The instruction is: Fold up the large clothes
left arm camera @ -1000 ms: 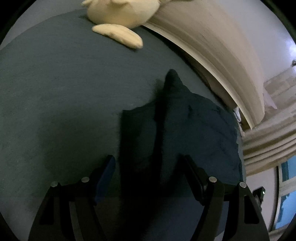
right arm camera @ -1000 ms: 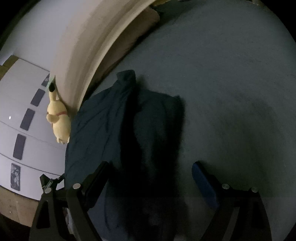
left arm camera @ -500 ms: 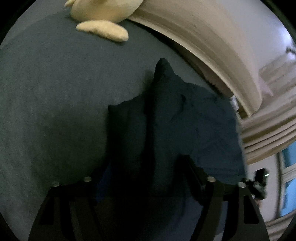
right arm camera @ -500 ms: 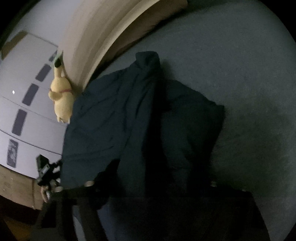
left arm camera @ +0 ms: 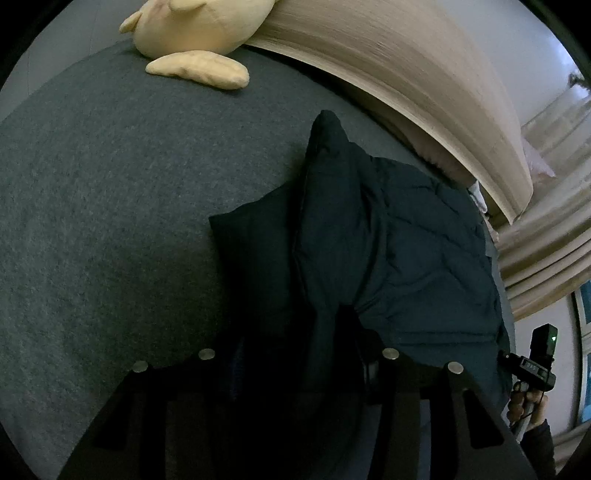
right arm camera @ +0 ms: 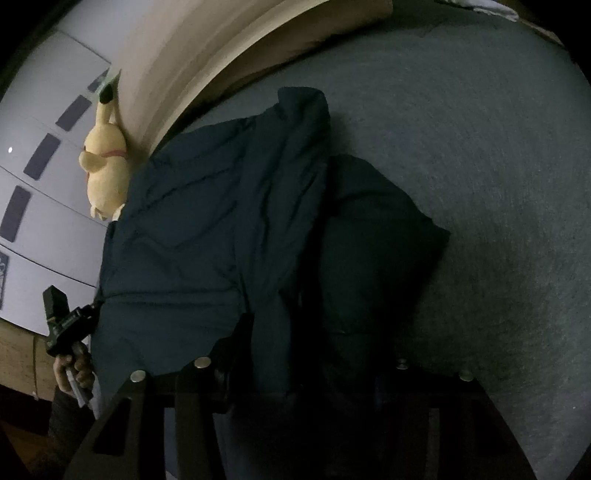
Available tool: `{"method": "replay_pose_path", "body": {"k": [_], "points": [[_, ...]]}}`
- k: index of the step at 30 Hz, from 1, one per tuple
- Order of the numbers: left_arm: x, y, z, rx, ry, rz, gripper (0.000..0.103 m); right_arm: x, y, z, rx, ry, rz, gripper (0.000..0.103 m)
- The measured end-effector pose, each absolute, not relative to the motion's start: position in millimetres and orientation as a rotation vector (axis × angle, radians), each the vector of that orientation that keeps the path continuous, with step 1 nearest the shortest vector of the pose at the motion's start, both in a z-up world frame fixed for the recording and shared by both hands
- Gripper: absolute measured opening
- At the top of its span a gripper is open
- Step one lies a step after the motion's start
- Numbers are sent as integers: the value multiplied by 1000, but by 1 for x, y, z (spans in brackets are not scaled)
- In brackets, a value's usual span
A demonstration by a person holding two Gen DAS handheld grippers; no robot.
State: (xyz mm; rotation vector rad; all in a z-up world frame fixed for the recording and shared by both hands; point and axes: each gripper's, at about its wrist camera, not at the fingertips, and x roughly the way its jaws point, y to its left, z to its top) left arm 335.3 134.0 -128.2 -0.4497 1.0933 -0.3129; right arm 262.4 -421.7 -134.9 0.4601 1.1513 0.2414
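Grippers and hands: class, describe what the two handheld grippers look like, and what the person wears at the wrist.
Each gripper is black, with two angular finger arms carrying round silver bolt heads. The right gripper shows a boxy black top with a small green light and a handle below. The left gripper looks the same. Dark sleeves cover both wrists.

You have 1 dark blue padded jacket point(left arm camera: 406, 236) on 1 grey bed cover point(left arm camera: 110, 221). You have 1 yellow plush toy point(left arm camera: 199, 33) by 1 beige headboard point(left arm camera: 406, 74). You hold 2 grippers: the left gripper point(left arm camera: 295, 369) and the right gripper point(right arm camera: 306, 365), each with 2 fingers. From each wrist camera you can see 1 hand point(left arm camera: 528, 402) on the other gripper's handle. On the white wall point(right arm camera: 44, 229) you can count 5 dark rectangular panels point(right arm camera: 14, 214).
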Motion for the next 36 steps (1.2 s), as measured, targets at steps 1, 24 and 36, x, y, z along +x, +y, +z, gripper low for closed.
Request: {"method": "replay_pose_path", "body": {"k": [1,24,36], "points": [[333,138,-126,-450,1094,-314,48,263,-423,-136,472,1154,245,55],[305,115,22,-251,905,-352,12,244,-357,49,167,952,238,17],[231,119,104,-246,745,-411,12,160,-363,145,120,790,228,16]]}}
